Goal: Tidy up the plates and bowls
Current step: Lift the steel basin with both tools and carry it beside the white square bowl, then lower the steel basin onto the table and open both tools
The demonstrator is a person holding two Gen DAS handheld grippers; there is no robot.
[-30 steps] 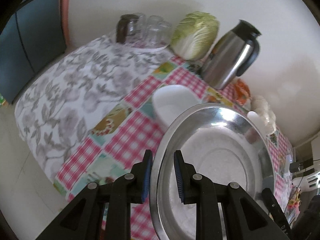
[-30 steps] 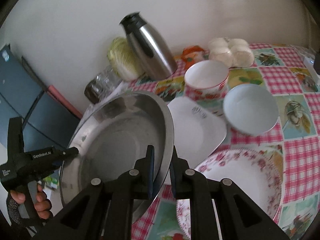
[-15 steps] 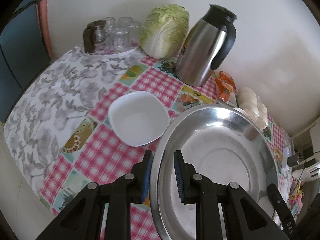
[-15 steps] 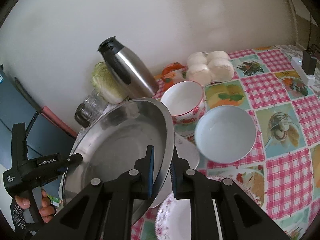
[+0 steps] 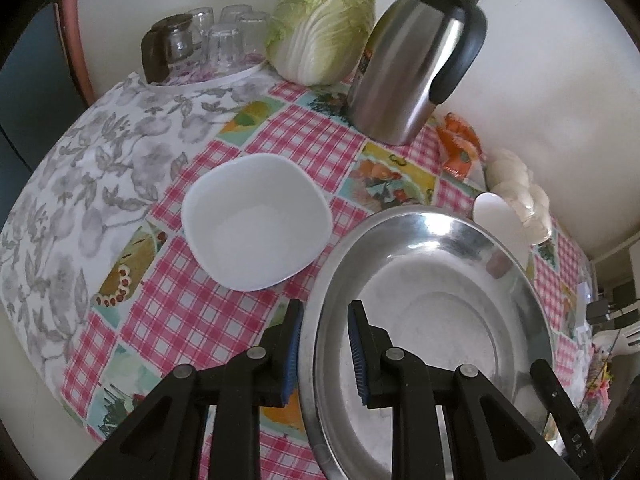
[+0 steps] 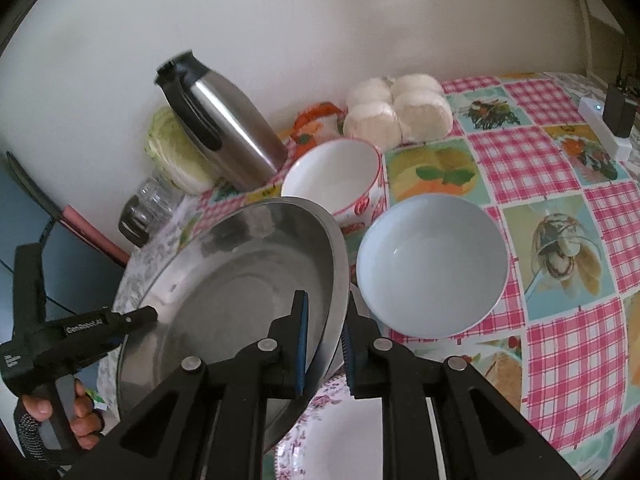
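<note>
Both grippers hold a large steel basin (image 5: 432, 320) (image 6: 240, 288) above the table. My left gripper (image 5: 322, 354) is shut on its near rim, and my right gripper (image 6: 324, 344) is shut on the opposite rim. A square white dish (image 5: 256, 220) lies on the checked cloth, left of the basin in the left wrist view. The right wrist view shows a pale blue bowl (image 6: 432, 266), a white bowl with a red pattern (image 6: 334, 178) behind it, and a flowered plate (image 6: 332, 436) under my right gripper.
A steel thermos jug (image 5: 416, 60) (image 6: 224, 136), a cabbage (image 5: 324, 24), upturned glasses on a tray (image 5: 208, 46), steamed buns (image 6: 396, 110) and an orange packet (image 5: 458, 146) line the wall. A power strip (image 6: 606, 126) lies far right. The table edge falls away at left.
Both grippers carried the basin across and slightly down. In the left wrist view the square dish now shows fully left of the basin. In the right wrist view the blue bowl is closer.
</note>
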